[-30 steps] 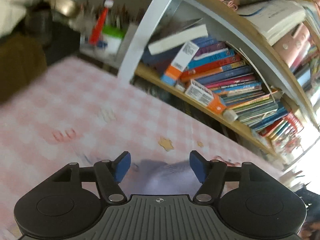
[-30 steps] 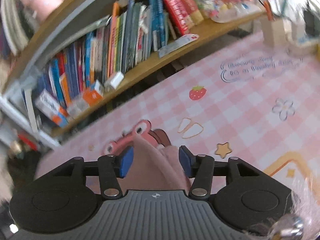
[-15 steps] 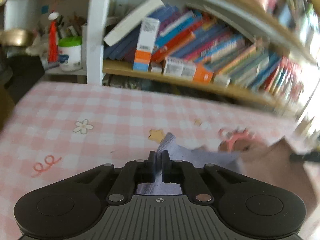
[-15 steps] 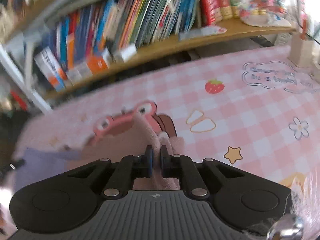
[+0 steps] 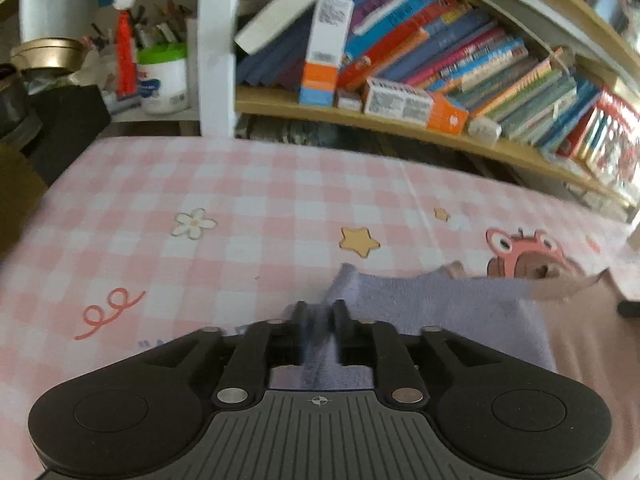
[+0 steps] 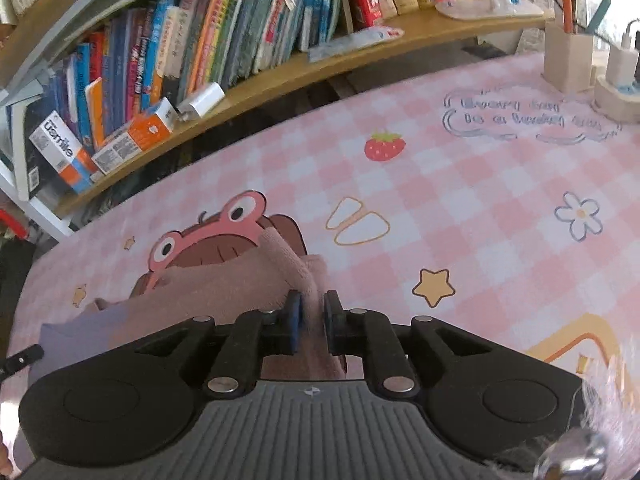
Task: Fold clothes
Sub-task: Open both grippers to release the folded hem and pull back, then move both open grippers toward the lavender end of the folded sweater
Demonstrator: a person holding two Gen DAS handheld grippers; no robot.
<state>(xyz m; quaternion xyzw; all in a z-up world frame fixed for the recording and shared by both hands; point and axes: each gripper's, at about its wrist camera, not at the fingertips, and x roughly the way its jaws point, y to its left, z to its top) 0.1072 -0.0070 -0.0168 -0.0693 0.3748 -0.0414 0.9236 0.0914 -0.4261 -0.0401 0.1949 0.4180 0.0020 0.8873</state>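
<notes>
A soft fleece garment, lavender at one end [image 5: 448, 312] and dusty pink at the other [image 6: 240, 284], is stretched over the pink checked tablecloth [image 5: 248, 208]. My left gripper [image 5: 319, 312] is shut on the lavender corner. My right gripper [image 6: 312, 308] is shut on a pink edge of the same garment, which rises in a ridge between its blue pads. The garment spans between the two grippers. The lavender end also shows at the left of the right wrist view [image 6: 76, 332].
A bookshelf [image 5: 440, 80] packed with books and boxes runs along the far edge of the table. A white jar with a green lid [image 5: 162, 76] stands far left. A wooden pen holder [image 6: 568, 56] and a charger [image 6: 618, 80] stand at far right.
Both grippers went from open to shut on the garment's edges about half a second ago. Since then the garment has been drawn out wider between them and both views have shifted slightly.
</notes>
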